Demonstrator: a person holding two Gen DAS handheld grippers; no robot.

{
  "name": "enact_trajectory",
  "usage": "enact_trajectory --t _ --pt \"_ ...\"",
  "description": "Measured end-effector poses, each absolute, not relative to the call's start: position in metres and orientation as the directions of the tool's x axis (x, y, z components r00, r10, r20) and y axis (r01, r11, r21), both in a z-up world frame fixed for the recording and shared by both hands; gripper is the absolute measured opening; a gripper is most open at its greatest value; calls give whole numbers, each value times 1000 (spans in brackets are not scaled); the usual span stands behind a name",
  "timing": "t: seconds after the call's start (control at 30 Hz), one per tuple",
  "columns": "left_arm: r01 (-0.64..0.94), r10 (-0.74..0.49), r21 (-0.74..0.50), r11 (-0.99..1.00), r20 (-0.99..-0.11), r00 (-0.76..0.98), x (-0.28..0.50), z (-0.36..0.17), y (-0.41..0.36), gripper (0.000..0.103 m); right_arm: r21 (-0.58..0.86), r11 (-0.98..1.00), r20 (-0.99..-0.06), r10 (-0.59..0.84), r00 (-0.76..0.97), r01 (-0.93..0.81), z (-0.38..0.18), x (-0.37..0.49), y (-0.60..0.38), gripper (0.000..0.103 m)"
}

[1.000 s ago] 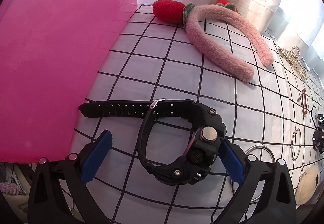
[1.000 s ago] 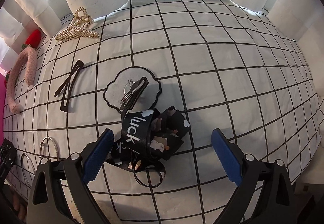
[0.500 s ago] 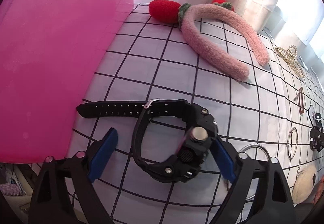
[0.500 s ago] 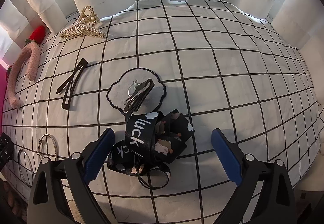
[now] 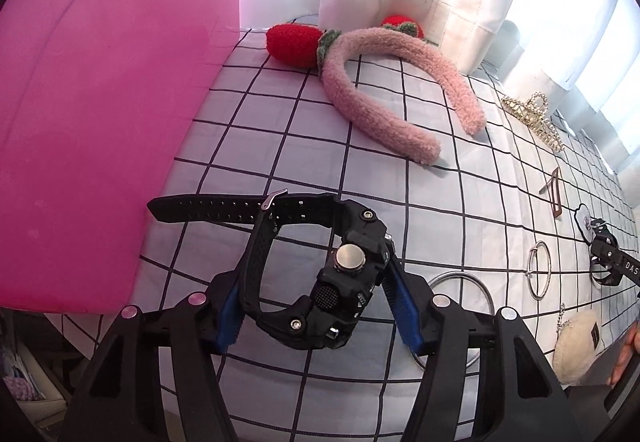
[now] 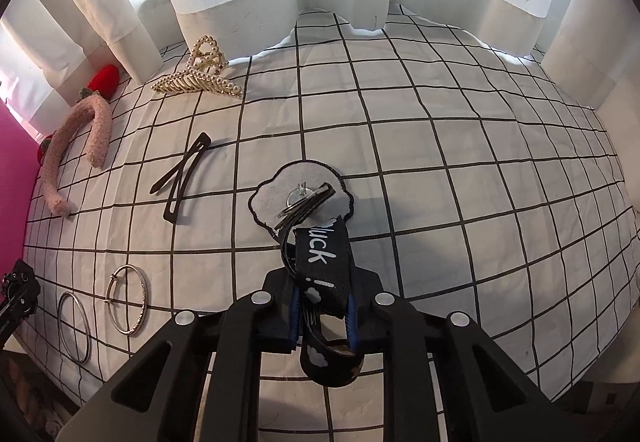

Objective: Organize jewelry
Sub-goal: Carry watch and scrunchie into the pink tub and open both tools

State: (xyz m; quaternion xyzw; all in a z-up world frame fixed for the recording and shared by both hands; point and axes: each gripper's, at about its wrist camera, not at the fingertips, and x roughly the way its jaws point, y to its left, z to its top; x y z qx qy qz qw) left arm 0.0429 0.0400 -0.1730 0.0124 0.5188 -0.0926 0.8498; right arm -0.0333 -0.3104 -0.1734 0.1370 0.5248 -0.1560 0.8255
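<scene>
Watch pinched in my left hand-held gripper, jaws just closed; strap pinched in right hand-held gripper; lift both slowly, mind dangling keyring.

The right claw has just been closing and now pinches a black fabric lanyard printed with white "luck" lettering, its key ring lying on a cloud-shaped grey felt patch. On the grid-patterned white sheet lie a pearl hair claw clip, a black snap clip and two silver bangles.
</scene>
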Motion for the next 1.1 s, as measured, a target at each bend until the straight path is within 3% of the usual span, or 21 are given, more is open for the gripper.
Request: enact_trajectory --t 0.57,1.1 --pt "230 -249 -141 963 -793 557 36 -68 20 59 93 959 -824 -76 561 267 -72 -19 -270 17" --pt "199 -364 -313 929 -665 652 56 58 78 59 115 980 -634 200 747 -165 61 60 -117 17"
